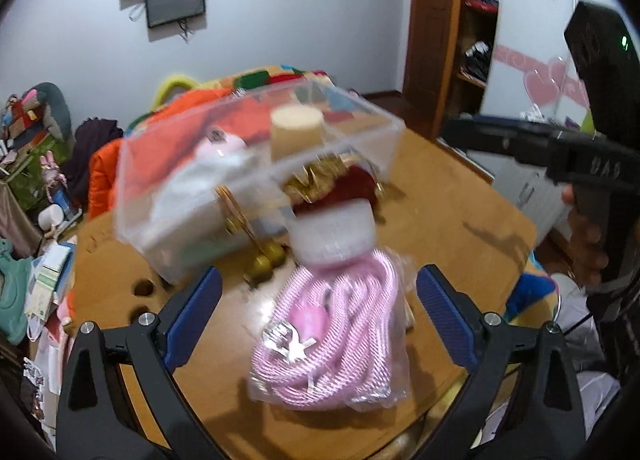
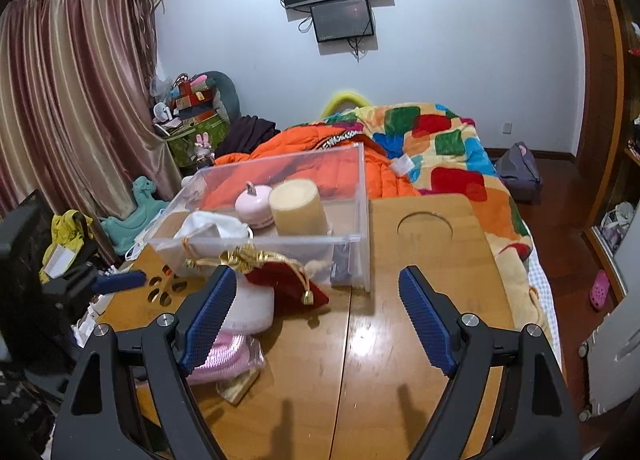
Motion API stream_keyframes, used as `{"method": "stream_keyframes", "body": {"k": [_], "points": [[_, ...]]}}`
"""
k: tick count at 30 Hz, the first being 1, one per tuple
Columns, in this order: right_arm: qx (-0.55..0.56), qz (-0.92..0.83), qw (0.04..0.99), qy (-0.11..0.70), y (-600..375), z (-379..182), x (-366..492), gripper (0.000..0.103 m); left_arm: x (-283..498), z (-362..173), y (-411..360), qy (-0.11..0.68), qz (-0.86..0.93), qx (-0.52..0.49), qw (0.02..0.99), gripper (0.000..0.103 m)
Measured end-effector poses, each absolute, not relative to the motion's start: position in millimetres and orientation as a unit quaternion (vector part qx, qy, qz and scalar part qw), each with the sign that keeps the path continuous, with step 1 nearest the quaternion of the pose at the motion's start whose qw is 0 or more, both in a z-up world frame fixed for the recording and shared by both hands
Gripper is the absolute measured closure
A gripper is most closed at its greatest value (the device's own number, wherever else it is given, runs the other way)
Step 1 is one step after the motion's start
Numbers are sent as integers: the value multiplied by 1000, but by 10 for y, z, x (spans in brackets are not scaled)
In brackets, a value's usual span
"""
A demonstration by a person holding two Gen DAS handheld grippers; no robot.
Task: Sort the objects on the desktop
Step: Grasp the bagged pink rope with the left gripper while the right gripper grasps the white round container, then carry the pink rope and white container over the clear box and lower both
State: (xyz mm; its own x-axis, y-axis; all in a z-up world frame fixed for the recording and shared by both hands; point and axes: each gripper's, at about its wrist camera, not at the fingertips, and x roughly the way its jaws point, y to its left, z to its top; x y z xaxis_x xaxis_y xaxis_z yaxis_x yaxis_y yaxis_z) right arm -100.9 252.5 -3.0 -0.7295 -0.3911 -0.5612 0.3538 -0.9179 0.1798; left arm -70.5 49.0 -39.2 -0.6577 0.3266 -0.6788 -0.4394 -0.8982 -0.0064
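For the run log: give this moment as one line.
left gripper: open, over bagged pink cord | right gripper: open, empty | clear box: holds candle | red pouch: still outside

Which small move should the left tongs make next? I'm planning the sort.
Probably ease down and close on the pink cord: the left tongs are open, straddling its bag, and it lies outside the clear box. The right tongs are open over bare table.

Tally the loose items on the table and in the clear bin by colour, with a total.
Pink: 2, bagged cord on the table, round case in the clear bin
White: 2, jar, cloth pouch
Cream: 1, candle
Red: 1, velvet pouch
Total: 6
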Motion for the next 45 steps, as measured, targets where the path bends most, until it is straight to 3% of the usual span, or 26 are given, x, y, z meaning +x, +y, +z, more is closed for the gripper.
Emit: {"method": "stream_keyframes", "body": {"k": [12,27,29,31,45], "points": [[375,-891,251,-37,2273,-357,-1121,22,-906,-830,480,43,879,-419,223,5],[410,-868,280,4,1545,-639,-1387,23,-730,-808,244,-3,891,-383,241,27],[406,-870,279,8,1498,-635,-1395,27,-717,-806,228,-9,892,-381,243,31],[405,-872,275,14,1479,-631,-1404,41,-702,-802,196,-16,892,-379,246,34],[351,-895,275,0,1818,-296,-1115,41,-583,-734,167,-44,902,-362,232,40]]}}
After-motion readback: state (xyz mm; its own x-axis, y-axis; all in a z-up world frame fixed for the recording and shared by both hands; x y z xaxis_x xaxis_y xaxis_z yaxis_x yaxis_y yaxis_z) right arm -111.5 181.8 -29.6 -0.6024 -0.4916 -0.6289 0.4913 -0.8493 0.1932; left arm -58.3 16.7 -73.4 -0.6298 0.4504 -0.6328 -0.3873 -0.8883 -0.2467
